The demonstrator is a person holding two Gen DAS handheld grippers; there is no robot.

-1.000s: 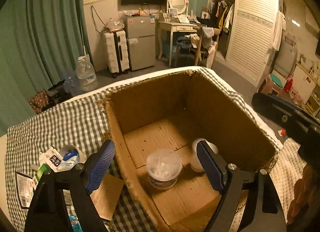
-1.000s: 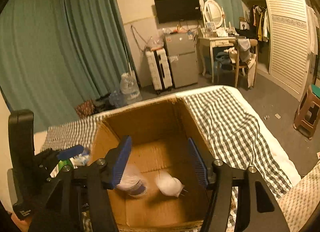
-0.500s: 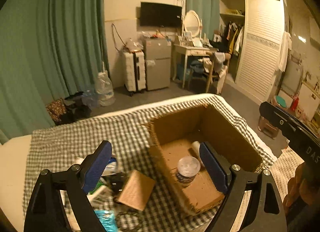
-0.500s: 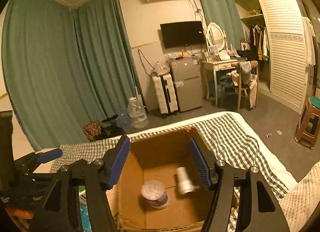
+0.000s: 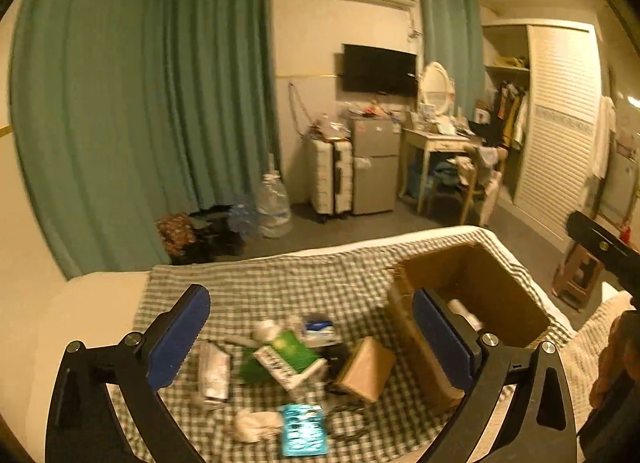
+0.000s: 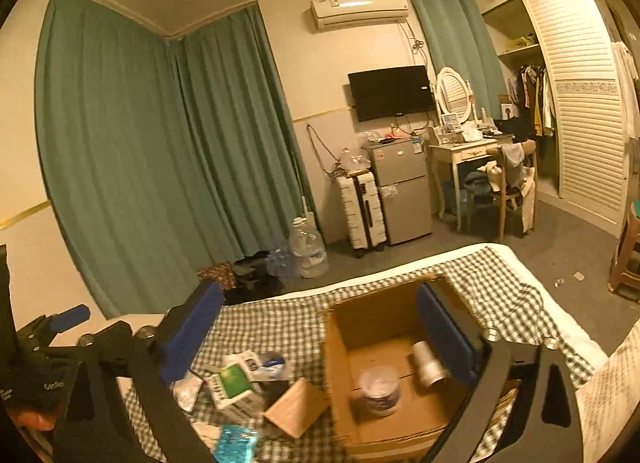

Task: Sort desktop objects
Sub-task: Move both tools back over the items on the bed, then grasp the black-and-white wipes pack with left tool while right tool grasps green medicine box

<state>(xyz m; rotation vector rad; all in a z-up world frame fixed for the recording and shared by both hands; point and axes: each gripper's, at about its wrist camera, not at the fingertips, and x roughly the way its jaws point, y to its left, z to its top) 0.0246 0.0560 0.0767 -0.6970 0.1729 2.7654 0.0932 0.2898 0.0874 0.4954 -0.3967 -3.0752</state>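
The cardboard box (image 6: pixel 384 379) sits on the checked cloth (image 5: pixel 288 287), at five o'clock in the right view, holding a round tub (image 6: pixel 379 385) and a silver can (image 6: pixel 427 363). Loose packets (image 5: pixel 280 355) lie at its nine o'clock. The left gripper (image 5: pixel 310 337) and right gripper (image 6: pixel 320 337) have just been opening; both jaws gape wide, empty.

A woven green-and-white checked cloth (image 5: pixel 320 283) covers the bed beneath a rough, matt brown corrugated cardboard box (image 6: pixel 384 319) with a torn, frayed rim. Inside sit a translucent plastic tub (image 6: pixel 379 385) and a smooth, silvery metallic-looking cylinder (image 6: pixel 428 365). Nearby lie a glossy green paper carton (image 5: pixel 286 355), a shiny teal foil packet (image 5: pixel 304 429) and a matt brown cardboard piece (image 5: pixel 366 369).
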